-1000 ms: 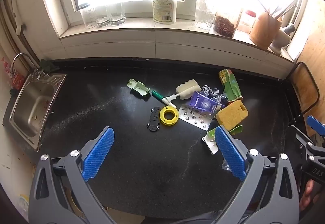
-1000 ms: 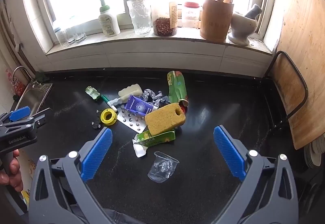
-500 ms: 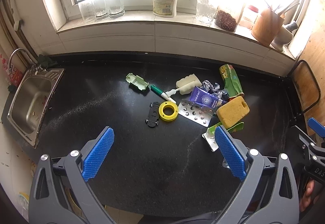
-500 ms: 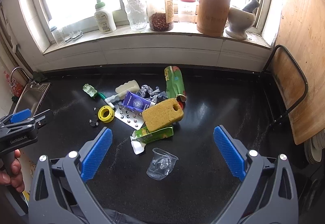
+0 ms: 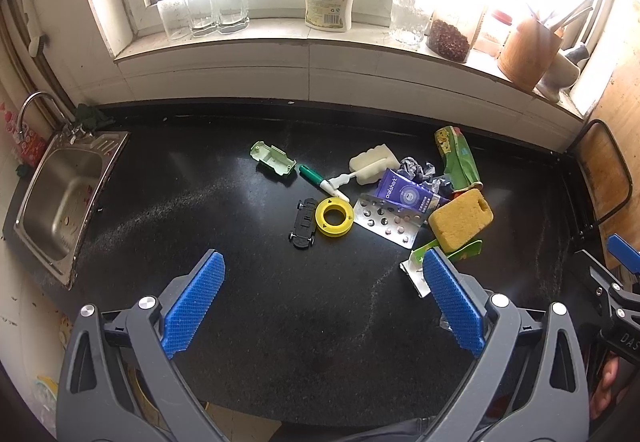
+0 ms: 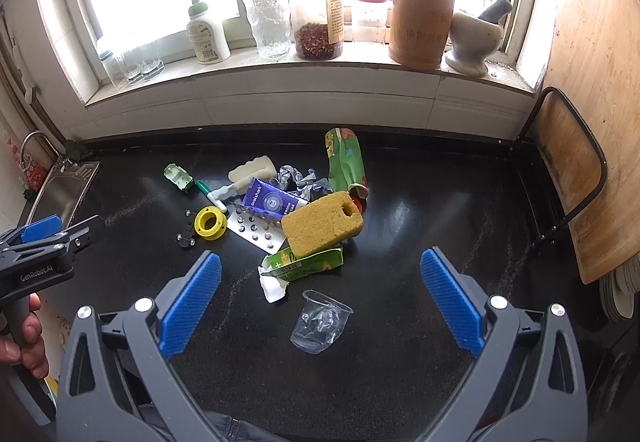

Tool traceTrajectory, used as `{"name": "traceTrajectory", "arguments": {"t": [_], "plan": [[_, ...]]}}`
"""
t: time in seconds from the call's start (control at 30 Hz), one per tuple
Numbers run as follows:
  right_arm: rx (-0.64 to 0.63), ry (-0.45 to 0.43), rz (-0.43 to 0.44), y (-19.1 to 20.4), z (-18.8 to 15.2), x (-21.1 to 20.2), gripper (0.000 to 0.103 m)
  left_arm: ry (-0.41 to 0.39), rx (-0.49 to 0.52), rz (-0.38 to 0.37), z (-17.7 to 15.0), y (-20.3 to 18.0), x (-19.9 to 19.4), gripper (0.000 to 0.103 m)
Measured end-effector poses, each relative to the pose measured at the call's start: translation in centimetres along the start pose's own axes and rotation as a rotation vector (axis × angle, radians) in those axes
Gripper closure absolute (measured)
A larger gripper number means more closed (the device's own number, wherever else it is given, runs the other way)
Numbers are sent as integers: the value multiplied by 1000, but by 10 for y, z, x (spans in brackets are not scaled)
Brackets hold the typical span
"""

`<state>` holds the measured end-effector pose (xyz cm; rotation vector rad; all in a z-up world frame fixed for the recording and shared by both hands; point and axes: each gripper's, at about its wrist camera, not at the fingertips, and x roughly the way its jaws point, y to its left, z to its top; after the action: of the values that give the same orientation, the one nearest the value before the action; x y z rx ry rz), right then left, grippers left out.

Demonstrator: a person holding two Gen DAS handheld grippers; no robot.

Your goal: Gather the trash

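Right wrist view: both grippers, left and right, have drawn back, fingers wide and empty; crushed plastic cup uncollected.

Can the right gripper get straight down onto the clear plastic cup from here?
Probably yes. The right gripper is open, and the clear plastic cup lies on its side alone on the black counter, apart from the green carton.
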<state>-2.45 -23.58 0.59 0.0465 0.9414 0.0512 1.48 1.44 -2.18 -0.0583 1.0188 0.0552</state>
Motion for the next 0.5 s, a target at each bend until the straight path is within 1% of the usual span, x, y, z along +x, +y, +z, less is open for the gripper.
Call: {"name": "traceTrajectory", "arguments": {"t": [0.5], "plan": [[1, -1, 0, 1, 1, 0, 6, 4, 0, 3, 2, 1, 1, 7]]}}
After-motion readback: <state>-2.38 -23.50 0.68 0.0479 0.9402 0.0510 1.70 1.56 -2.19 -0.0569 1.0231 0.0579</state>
